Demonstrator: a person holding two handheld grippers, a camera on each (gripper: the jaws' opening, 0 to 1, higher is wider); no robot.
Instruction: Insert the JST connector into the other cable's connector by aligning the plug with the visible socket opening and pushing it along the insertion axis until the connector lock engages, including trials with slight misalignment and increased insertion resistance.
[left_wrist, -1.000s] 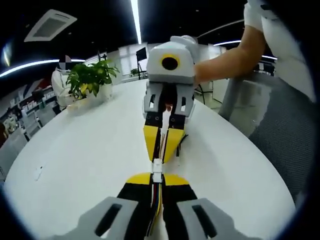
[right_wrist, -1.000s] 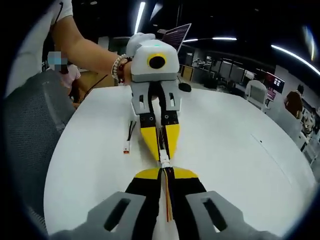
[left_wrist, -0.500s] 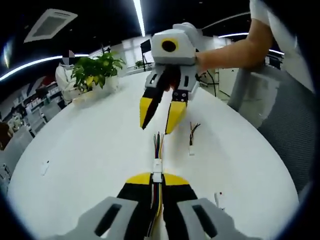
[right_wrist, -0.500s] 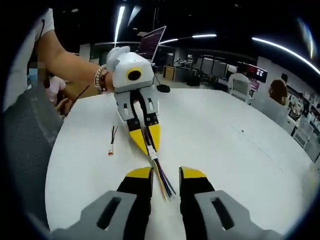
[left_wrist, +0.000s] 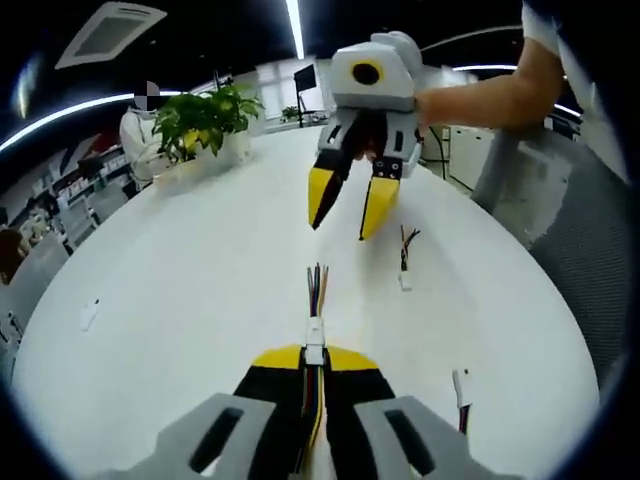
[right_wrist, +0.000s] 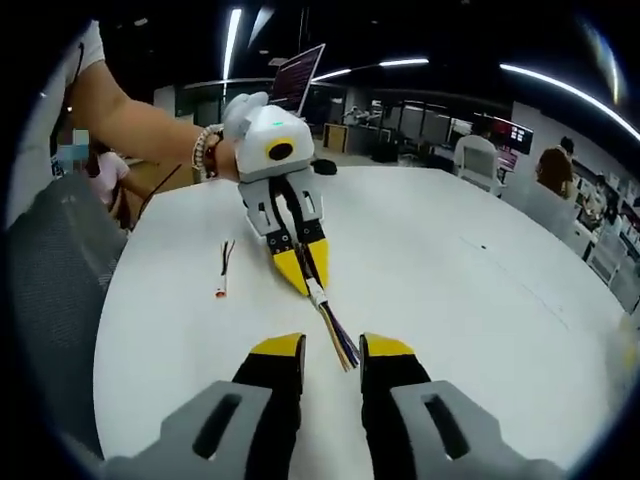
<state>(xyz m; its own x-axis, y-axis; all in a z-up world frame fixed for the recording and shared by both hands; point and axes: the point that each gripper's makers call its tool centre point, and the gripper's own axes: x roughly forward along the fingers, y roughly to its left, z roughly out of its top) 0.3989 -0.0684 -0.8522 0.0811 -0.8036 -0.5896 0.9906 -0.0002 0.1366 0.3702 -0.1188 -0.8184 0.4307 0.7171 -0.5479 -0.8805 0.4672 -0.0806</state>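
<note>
**A:** Left gripper view first. What's the left hand-held gripper (left_wrist: 314, 358) doing?

**B:** Its yellow-tipped jaws are pinched together on the mated JST connector (left_wrist: 315, 330), the little white block right at the tips. The coloured wires (left_wrist: 317, 282) fan out ahead of it, free ends over the white bench (left_wrist: 180, 290). The right hand-held gripper (left_wrist: 346, 205) hangs further out above the bench, jaws spread apart, nothing between them.

**A:** Other stuff on the bench?

**B:** A spare cable (left_wrist: 404, 255) with a white plug lies just right of the wires, another white plug (left_wrist: 461, 388) nearer on the right, and a potted plant (left_wrist: 200, 125) at the far left edge.

**A:** And the right gripper view?

**B:** The right hand-held gripper (right_wrist: 331, 348) rises from the bottom with a clear gap between the jaws, gripping nothing. Opposite it, the left hand-held gripper (right_wrist: 305, 282) points down at a slant, jaws closed on the white connector (right_wrist: 317, 295). The wire bundle (right_wrist: 338, 338) trails from it toward the gap, ending near the right jaw's tip. I can't tell if it touches. One spare cable (right_wrist: 223, 270) sits off to the left, well apart.
</note>
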